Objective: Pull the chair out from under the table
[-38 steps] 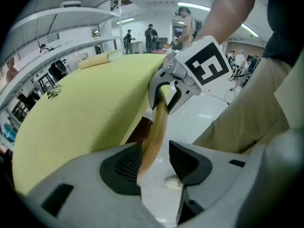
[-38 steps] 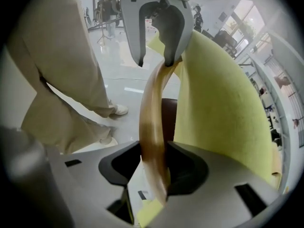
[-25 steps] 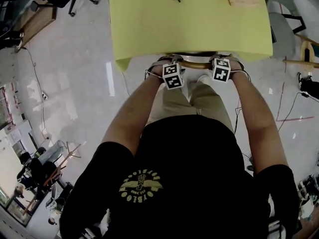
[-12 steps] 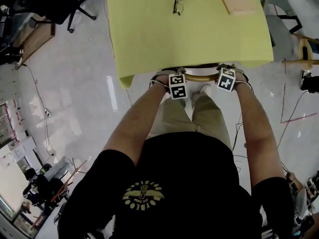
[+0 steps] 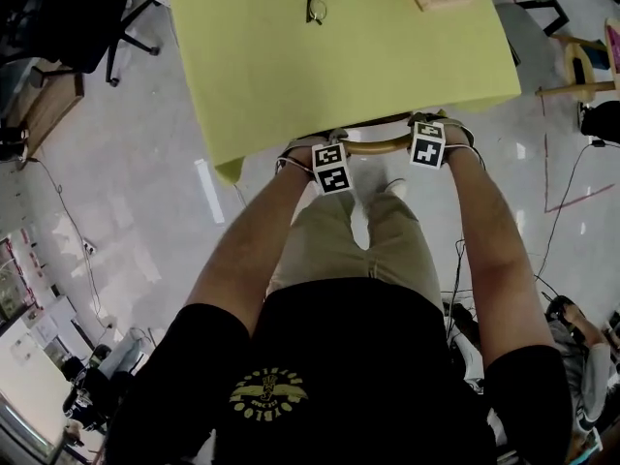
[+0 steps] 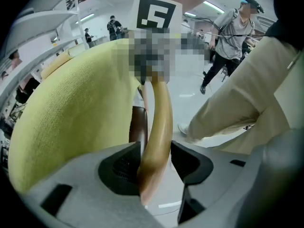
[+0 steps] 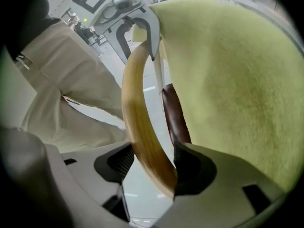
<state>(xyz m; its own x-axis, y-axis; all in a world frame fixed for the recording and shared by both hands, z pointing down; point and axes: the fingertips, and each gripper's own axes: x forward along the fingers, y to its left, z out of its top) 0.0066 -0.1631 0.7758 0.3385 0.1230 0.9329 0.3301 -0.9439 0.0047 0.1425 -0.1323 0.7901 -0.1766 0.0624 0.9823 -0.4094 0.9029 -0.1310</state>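
Progress: the chair (image 5: 376, 146) looks barely out, if at all. Only its curved wooden back rail (image 7: 137, 113) shows, right at the near edge of the table (image 5: 339, 66). The seat is hidden under the yellow cloth (image 7: 237, 80), so how far it has come is a guess.
Left to do: most or all of the pull toward the person, judging by how close the rail sits to the table edge.
Left gripper (image 6: 154, 163): points steeply down over the left end of the rail. The rail runs between its jaws and leans on one pad. A gap shows at the other pad, so it is loose, not clamped.
Right gripper (image 7: 149, 167): its jaws have just been opening and stand wide. The rail passes between them, against the pad on the table side and clear of the other.
Chair relative to the tools: the rail spans from one gripper to the other, between the person's legs and the table.
Next need: both grippers must close on the rail before any pull will carry the chair.
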